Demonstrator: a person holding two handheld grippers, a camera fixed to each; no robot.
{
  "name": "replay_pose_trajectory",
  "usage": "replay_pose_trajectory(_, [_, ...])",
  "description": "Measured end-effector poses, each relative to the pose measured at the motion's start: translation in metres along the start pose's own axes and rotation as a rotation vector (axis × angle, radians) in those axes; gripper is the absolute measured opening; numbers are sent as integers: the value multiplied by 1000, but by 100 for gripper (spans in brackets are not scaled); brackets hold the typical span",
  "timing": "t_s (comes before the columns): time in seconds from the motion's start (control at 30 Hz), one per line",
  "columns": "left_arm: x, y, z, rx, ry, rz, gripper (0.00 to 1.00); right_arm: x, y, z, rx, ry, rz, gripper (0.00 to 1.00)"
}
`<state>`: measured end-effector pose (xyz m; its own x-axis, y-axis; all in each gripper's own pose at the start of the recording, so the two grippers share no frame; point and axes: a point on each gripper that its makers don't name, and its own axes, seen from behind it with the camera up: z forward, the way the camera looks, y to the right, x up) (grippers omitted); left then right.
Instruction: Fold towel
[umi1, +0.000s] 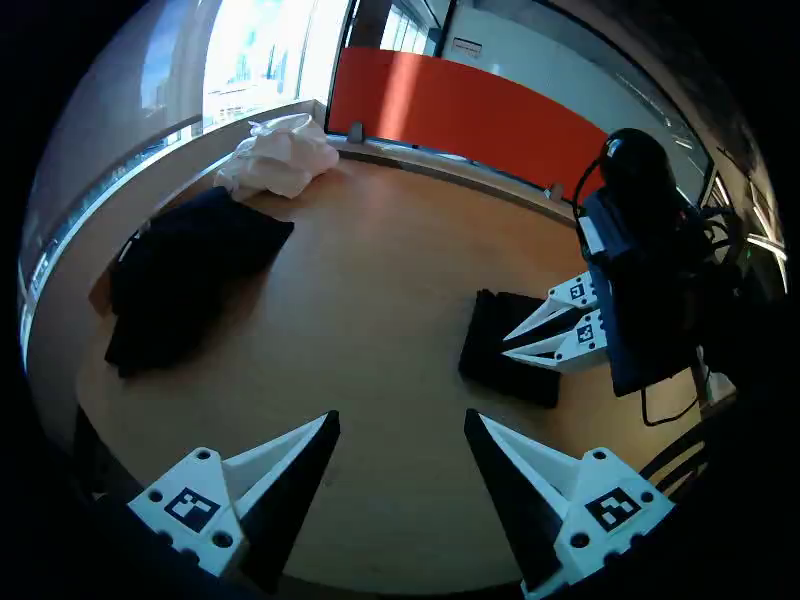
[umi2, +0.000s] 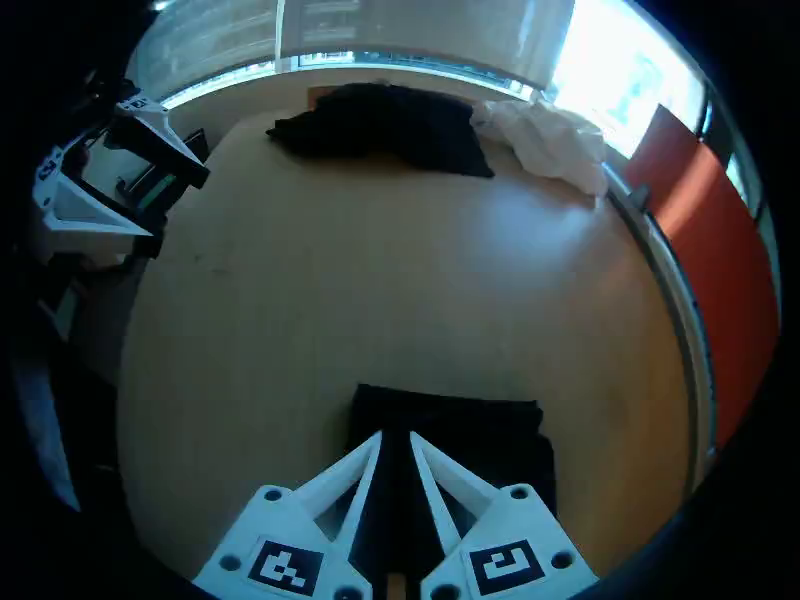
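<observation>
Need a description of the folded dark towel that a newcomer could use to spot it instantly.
Start at the big wooden table beside the windows. Go to the side away from the glass, where the right tool hangs over a folded dark towel. Unlike the loose dark heap and crumpled white cloth by the window, it is a small, neat rectangle lying alone.

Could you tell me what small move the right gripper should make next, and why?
Probably lift the right gripper straight up off the small black folded towel. The towel already lies as a compact rectangle on the wooden table, the jaws sit nearly together over its near edge, and the left gripper hangs open, well apart.
</observation>
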<state>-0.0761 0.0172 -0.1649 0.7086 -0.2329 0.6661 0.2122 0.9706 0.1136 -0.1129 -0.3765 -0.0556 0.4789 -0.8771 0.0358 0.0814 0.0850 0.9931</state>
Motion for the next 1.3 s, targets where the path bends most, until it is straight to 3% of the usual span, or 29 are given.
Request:
replay_pose_trajectory(0.23, [-3, 0, 2, -1, -3, -13, 93, -4, -4, 4, 18, 2, 44, 10])
replay_pose_trajectory(0.37, [-3, 1, 3, -4, -5, -11, 93, -2, -2, -2, 16, 18, 71, 26])
replay_pose_trajectory(0.5, [-1, 4, 4, -7, -3, -4, 93, 0, -1, -10, 15, 40, 101, 54])
replay_pose_trajectory(0.67, [0, 7, 4, -10, -3, -2, 93, -2, 1, -23, -6, 68, 144, 67])
replay_pose_trajectory(0.83, [0, 9, 4, -15, -1, -6, 92, -16, -3, -32, -28, 78, 213, 72])
replay_pose_trajectory(1.3, [1, 20, 6, -32, -5, 10, 93, -82, -32, -43, -77, 43, 405, 72])
